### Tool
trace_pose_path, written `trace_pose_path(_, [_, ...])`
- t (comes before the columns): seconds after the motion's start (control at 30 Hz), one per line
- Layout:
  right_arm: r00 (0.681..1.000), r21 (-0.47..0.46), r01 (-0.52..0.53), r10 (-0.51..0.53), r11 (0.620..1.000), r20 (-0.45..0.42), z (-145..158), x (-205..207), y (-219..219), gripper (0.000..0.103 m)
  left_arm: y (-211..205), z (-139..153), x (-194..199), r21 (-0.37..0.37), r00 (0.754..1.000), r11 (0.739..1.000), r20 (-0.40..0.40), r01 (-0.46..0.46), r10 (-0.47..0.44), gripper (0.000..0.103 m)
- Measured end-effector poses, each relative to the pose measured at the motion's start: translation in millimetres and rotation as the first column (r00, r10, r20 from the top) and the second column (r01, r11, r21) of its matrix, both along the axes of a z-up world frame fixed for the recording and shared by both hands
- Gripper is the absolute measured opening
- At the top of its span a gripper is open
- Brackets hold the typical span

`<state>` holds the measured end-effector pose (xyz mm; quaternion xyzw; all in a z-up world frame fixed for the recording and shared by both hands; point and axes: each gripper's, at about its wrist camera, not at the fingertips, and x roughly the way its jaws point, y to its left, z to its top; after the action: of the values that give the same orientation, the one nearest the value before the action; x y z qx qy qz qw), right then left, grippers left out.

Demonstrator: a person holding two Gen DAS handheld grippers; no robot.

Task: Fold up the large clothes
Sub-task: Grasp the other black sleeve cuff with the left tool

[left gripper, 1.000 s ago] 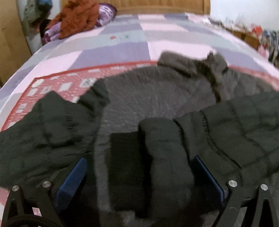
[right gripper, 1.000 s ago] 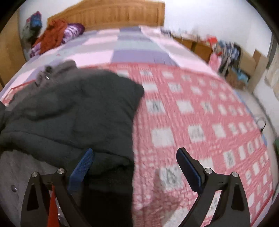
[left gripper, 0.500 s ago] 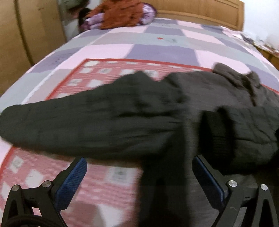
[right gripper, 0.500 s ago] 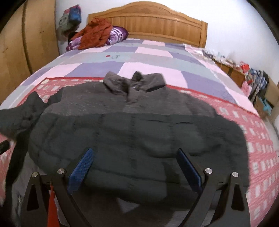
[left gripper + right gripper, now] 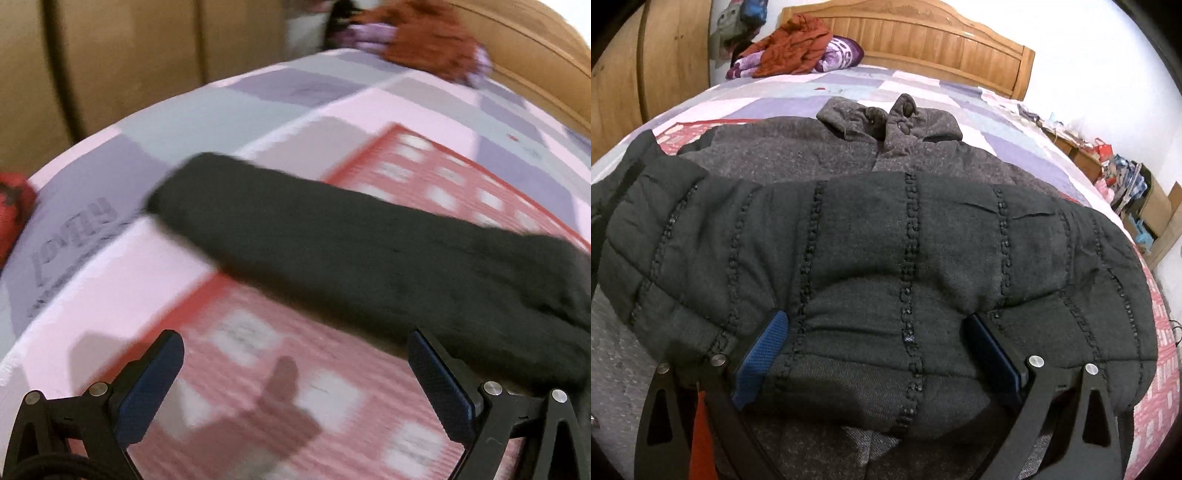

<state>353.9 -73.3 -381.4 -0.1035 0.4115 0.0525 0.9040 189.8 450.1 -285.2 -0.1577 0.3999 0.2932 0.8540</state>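
Note:
A large dark grey jacket [image 5: 798, 158] lies on the bed with its collar [image 5: 886, 122] toward the headboard. A black quilted panel [image 5: 886, 236] is folded across its middle. My right gripper [image 5: 877, 325] is open and low on that panel, whose fabric bulges between the two wide-apart blue pads [image 5: 768, 343]. In the left wrist view the jacket's black sleeve [image 5: 369, 251] stretches out over the pink and red quilt [image 5: 258, 332], its cuff end at the left. My left gripper [image 5: 295, 350] hangs open just in front of the sleeve and holds nothing.
A wooden headboard [image 5: 923, 40] stands at the far end, with a pile of orange and purple clothes [image 5: 798, 48] beside it. Wooden wardrobe doors [image 5: 110, 55] line the left side. A red object [image 5: 11, 206] sits off the bed's left edge. Clutter [image 5: 1123, 181] fills the floor at the right.
My left gripper has swung left, from the jacket's body out to the stretched sleeve. The right gripper turned from the bare quilt to the jacket's middle and came down onto the quilted panel.

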Motion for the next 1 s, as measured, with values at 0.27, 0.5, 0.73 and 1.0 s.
trace_pose_path(0.27, [1.0, -0.018, 0.005, -0.005, 1.0, 0.008, -3.5, -0.4, -2.6, 0.099, 106.1, -24.7, 15.9, -0.126, 0.992, 0.984, -0.004, -0.123, 0.123, 0.101])
trace_pose_path(0.5, [1.0, -0.034, 0.007, -0.006, 0.999, 0.011, -3.9, -2.3, -1.0, 0.099, 130.3, -46.9, 53.0, -0.224, 0.996, 0.971, 0.009, -0.081, 0.085, 0.101])
trace_pose_path(0.73, [1.0, -0.034, 0.007, -0.006, 0.999, 0.011, -3.8, -2.5, -1.5, 0.099, 148.6, -79.4, 92.3, -0.268, 0.992, 0.956, -0.069, -0.117, 0.102, 0.09])
trace_pose_path(1.0, [1.0, -0.034, 0.006, -0.006, 0.999, 0.011, -4.0, -2.7, -1.8, 0.1, 141.0, -51.0, 102.2, -0.26, 0.996, 0.964, 0.058, -0.051, 0.068, 0.012])
